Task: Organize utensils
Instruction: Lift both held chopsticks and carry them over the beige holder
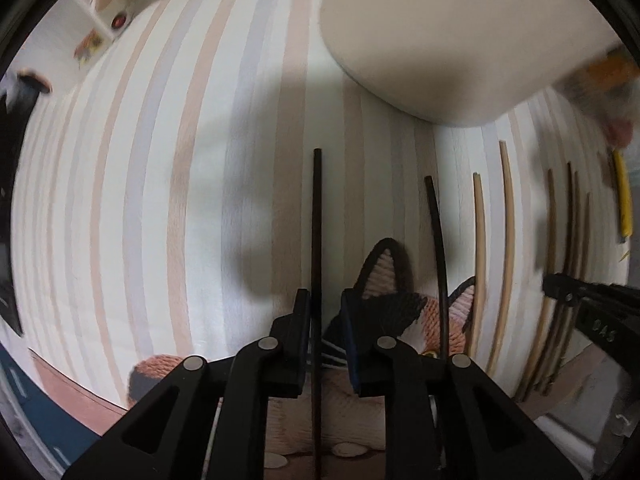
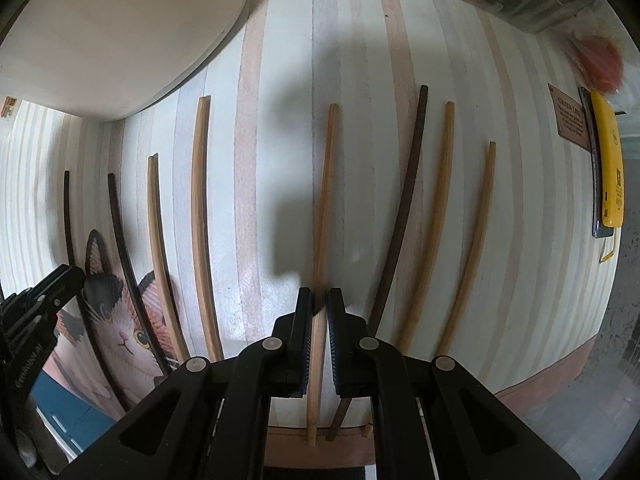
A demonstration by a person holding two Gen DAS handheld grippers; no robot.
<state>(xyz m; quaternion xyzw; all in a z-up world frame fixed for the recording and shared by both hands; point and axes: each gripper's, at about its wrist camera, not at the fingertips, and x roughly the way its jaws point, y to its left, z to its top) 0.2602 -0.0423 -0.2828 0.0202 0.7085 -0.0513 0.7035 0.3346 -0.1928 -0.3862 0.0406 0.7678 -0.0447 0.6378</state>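
Several chopsticks lie on a striped placemat [image 1: 160, 200]. In the left wrist view my left gripper [image 1: 326, 300] is open around a thin black chopstick [image 1: 317, 220]; a gap shows on its right side. A second black chopstick [image 1: 438, 240] lies to the right, then light wooden ones [image 1: 480, 240]. In the right wrist view my right gripper [image 2: 319, 308] is shut on a light wooden chopstick [image 2: 326, 200]. A dark brown chopstick [image 2: 404, 208] and two light ones [image 2: 436, 220] lie to its right; two light [image 2: 200, 220] and two black ones [image 2: 120, 240] to its left.
A cream bowl or plate [image 1: 440, 40] stands at the mat's far edge, also in the right wrist view [image 2: 100, 40]. A knitted cat coaster [image 2: 120, 320] lies under the black chopsticks. A yellow object [image 2: 608, 160] lies at the right edge.
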